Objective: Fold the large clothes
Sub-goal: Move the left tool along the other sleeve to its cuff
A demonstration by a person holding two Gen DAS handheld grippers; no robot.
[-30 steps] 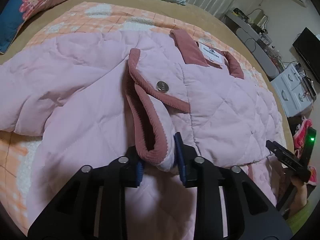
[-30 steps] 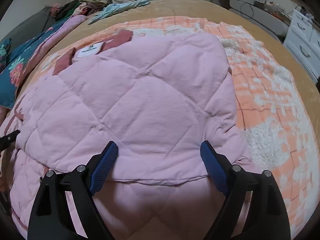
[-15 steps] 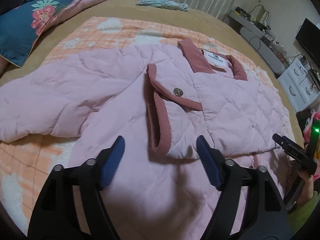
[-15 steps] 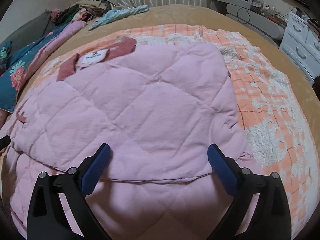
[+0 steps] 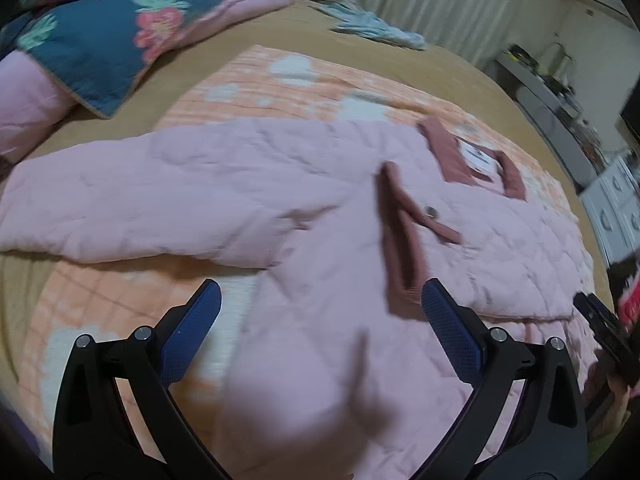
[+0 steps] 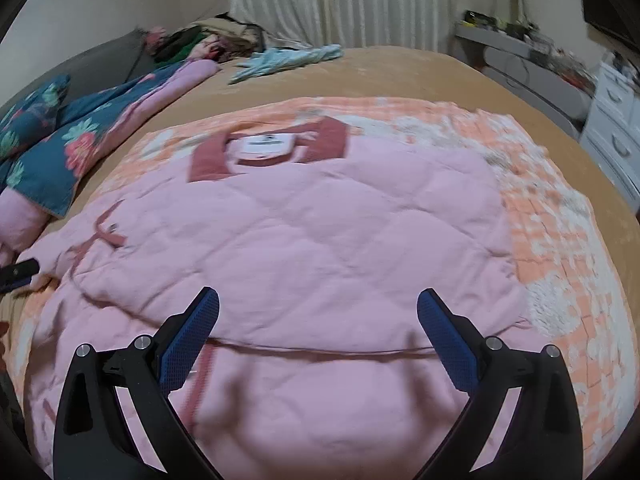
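Note:
A pink quilted jacket (image 5: 280,200) lies spread on an orange and white blanket (image 5: 304,80) on the bed. Its collar with a white label (image 5: 478,156) points away from me. One sleeve (image 5: 120,208) stretches out to the left. The other sleeve is folded over the body, with its dusty-red cuff (image 5: 400,240) and a snap button lying loose. My left gripper (image 5: 320,288) hovers over the jacket; its jaws are opening and nothing is between them. In the right wrist view my right gripper (image 6: 318,294) stands open above the folded edge of the jacket (image 6: 320,232), holding nothing.
A dark blue floral quilt (image 5: 100,36) lies at the far left of the bed. A light blue garment (image 6: 288,60) and a pile of clothes (image 6: 208,36) sit near the curtain. White drawers (image 6: 616,136) stand to the right of the bed.
My left gripper let go of the red cuff, spread its jaws and drew back and up. The right gripper's jaws widened and it also pulled back from the folded edge.

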